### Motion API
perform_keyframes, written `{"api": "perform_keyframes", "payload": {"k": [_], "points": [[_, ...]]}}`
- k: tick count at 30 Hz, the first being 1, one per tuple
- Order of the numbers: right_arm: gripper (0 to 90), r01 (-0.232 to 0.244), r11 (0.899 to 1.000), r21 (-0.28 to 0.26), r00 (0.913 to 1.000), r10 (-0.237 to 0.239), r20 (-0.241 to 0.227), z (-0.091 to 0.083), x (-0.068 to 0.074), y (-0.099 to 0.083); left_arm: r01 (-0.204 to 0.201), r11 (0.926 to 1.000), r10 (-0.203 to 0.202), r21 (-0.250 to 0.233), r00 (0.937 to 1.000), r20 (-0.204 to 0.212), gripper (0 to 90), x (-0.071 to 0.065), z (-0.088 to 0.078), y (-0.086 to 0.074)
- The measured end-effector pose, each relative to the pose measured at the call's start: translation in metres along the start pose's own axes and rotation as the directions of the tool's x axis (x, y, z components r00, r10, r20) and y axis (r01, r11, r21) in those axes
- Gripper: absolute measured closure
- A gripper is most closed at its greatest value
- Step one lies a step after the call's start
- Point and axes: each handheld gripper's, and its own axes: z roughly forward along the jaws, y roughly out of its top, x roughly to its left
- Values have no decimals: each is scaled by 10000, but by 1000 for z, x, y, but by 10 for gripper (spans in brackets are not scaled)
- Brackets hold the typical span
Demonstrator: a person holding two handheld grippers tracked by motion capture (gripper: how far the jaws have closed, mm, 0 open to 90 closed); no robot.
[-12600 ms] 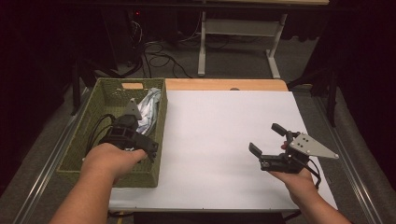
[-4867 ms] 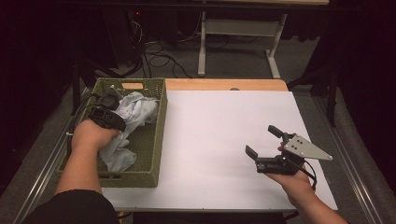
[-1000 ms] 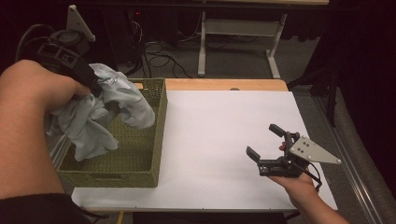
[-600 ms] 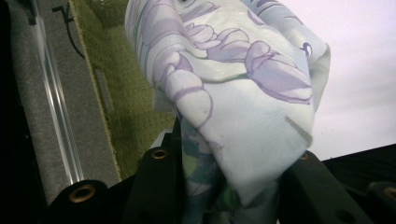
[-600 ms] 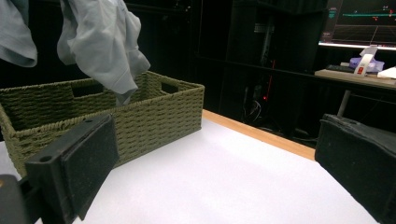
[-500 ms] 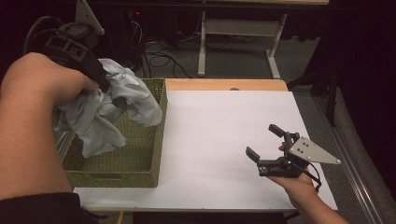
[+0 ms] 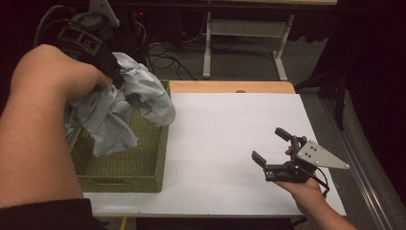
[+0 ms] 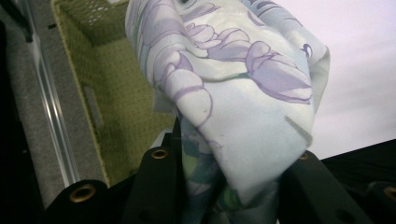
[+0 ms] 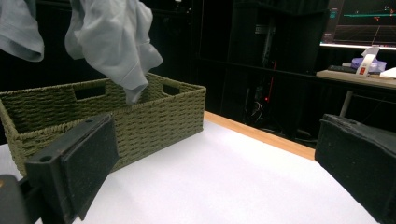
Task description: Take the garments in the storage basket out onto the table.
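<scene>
Left gripper: my black two-jaw left gripper (image 7: pixel 114 73) is clamped tight on a bunch of the pale blue cloth printed with lilac flowers (image 7: pixel 129 103); in the left gripper view the fabric (image 8: pixel 233 93) is bunched between the jaws.

Cloth: I see it hanging free from that grip, above the left and far part of the olive-green woven rectangular basket (image 7: pixel 139 165), its lower folds dangling over the basket's inside. From the right gripper view the cloth (image 9: pixel 114 46) hangs clear above the basket rim (image 9: pixel 154 100).

Change in cloth: a second ago I had it held a little further to the left; now it sits more to the right, nearer the basket's right wall. Some seconds back it lay inside the basket.

Right gripper: my black right gripper with the grey three-cornered plate (image 7: pixel 273 146) has its jaws wide apart with nothing between them, held over the near right part of the white tabletop (image 7: pixel 230 129).

Change in right gripper: I find it in the same place and pose as a second ago.

Gap: the two grippers are well apart.
</scene>
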Motion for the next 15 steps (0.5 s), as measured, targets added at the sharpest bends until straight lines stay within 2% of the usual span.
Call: {"api": "perform_keyframes", "payload": {"k": [5, 11, 15], "points": [[9, 30, 10000, 14, 10000, -30, 1, 0, 0, 0, -260, 9996, 263, -131, 9994, 240, 694, -11, 0, 7], [9, 73, 10000, -17, 10000, -73, -2, -1, 0, 0, -829, 9961, 842, -299, 9955, 428, 695, -33, -1, 20], [10, 85, 10000, -19, 10000, -85, -16, -1, 0, 0, -976, 9946, 994, -358, 9936, 537, 695, -40, 0, 24]]}}
